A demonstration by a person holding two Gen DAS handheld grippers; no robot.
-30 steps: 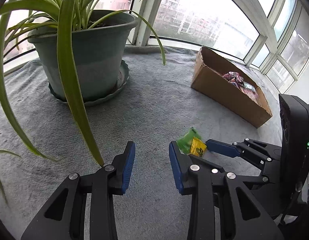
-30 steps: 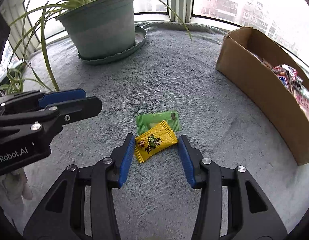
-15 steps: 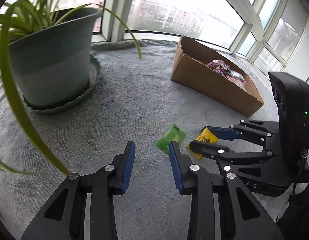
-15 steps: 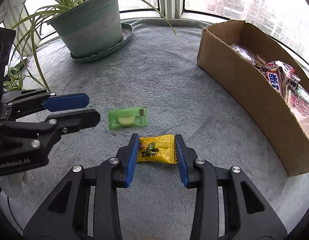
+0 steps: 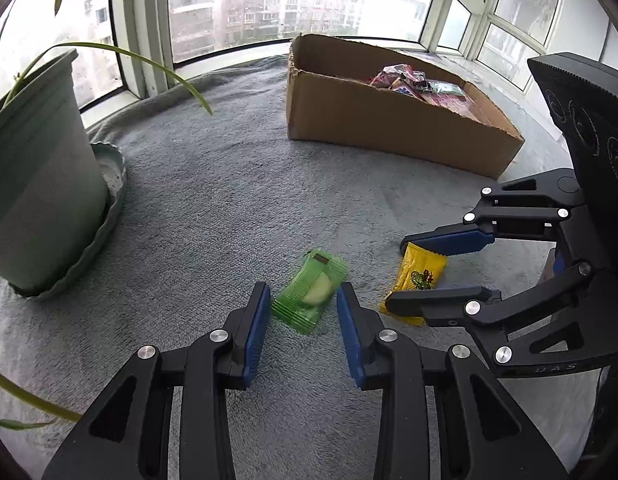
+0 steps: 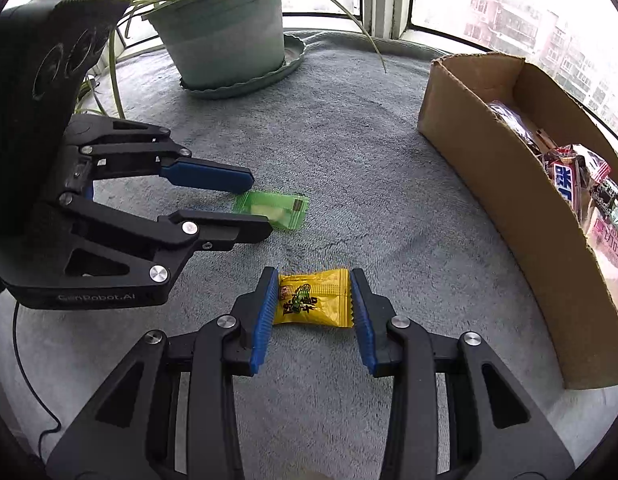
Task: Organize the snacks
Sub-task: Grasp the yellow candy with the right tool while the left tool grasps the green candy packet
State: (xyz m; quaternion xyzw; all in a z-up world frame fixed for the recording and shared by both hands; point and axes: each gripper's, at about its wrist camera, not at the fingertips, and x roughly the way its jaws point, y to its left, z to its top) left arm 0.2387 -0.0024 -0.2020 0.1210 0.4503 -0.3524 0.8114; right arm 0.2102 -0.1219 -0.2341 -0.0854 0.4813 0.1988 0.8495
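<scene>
Since the earlier frames, both grippers have been brought down over the two loose sweets on the grey cloth [image 6: 349, 132]. Within the last second the right gripper [image 6: 314, 300] has been closing; the yellow sweet [image 6: 314, 299] is now framed between its blue pads, which are met by the wrapper's crimped ends, though a firm squeeze cannot be confirmed. The green sweet [image 5: 309, 292] is seen lying between the parted pads of the left gripper [image 5: 303, 306], with a gap left at the right pad, so nothing is held there. Bare cloth is seen between the sweets and the cardboard box [image 5: 389, 120], whose torn rim is open at the top with snack packets [image 6: 569, 176] inside. The potted plant [image 6: 225, 20] is set well apart, near the window.
</scene>
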